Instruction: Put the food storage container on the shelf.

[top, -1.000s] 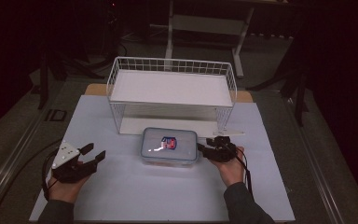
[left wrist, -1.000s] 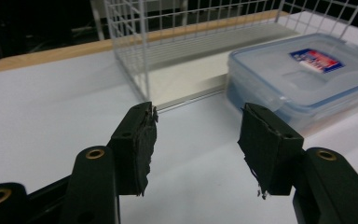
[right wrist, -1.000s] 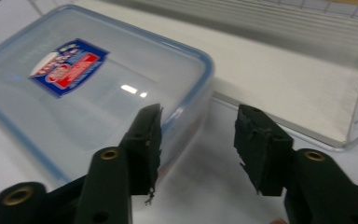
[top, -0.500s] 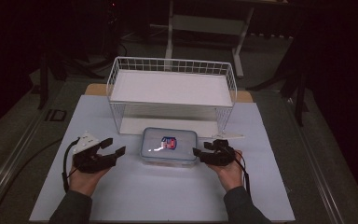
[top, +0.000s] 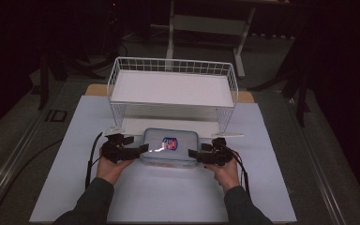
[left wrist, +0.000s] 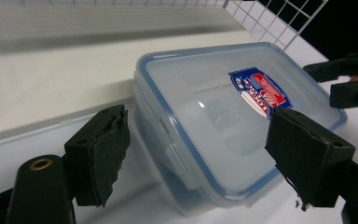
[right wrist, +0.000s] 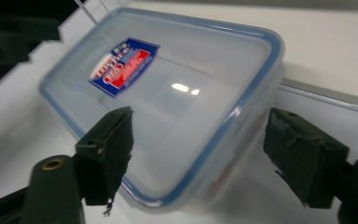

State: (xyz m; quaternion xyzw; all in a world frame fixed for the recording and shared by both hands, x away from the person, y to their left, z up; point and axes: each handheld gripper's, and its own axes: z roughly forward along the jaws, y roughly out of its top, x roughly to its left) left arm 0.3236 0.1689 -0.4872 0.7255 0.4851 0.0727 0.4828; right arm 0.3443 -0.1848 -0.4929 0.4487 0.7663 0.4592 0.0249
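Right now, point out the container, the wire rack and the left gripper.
container (top: 170,146): high view, middle of its lid.
wire rack (top: 172,88): high view, bare white shelf.
left gripper (top: 141,148): high view, between its fingertips.

High view overhead, facing forward-down; both claw views close, sharing the container.

Clear blue-rimmed lidded container lies flat before rack.
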